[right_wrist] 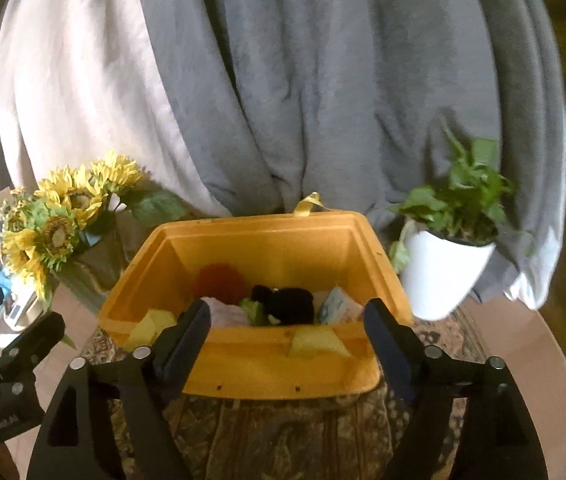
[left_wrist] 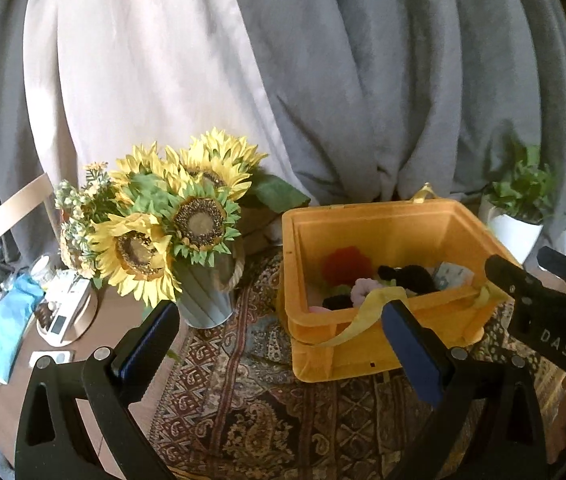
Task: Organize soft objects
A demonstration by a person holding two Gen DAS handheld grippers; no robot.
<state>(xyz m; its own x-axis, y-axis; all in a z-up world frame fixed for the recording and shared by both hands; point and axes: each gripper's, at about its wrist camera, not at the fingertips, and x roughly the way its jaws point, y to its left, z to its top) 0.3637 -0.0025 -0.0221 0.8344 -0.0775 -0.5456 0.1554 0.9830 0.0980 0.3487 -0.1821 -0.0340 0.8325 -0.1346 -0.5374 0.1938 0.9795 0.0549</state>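
A yellow plastic bin [left_wrist: 379,344] stands on a patterned cloth and shows centred in the right wrist view [right_wrist: 275,372]. Inside lie soft things: a red one [left_wrist: 345,266], a black one [left_wrist: 407,276], a pink one [left_wrist: 367,288] and a pale printed one [right_wrist: 337,306]. A yellow ribbon handle [left_wrist: 363,316] hangs over its near rim. My left gripper [left_wrist: 279,336] is open and empty, to the left of and in front of the bin. My right gripper [right_wrist: 287,332] is open and empty just in front of the bin's near wall.
A sunflower bouquet in a grey vase [left_wrist: 203,300] stands left of the bin. A white pot with a green plant [right_wrist: 443,272] stands to the right. Grey and cream curtains [left_wrist: 323,80] hang behind. Small items and a blue cloth [left_wrist: 3,328] lie at the far left.
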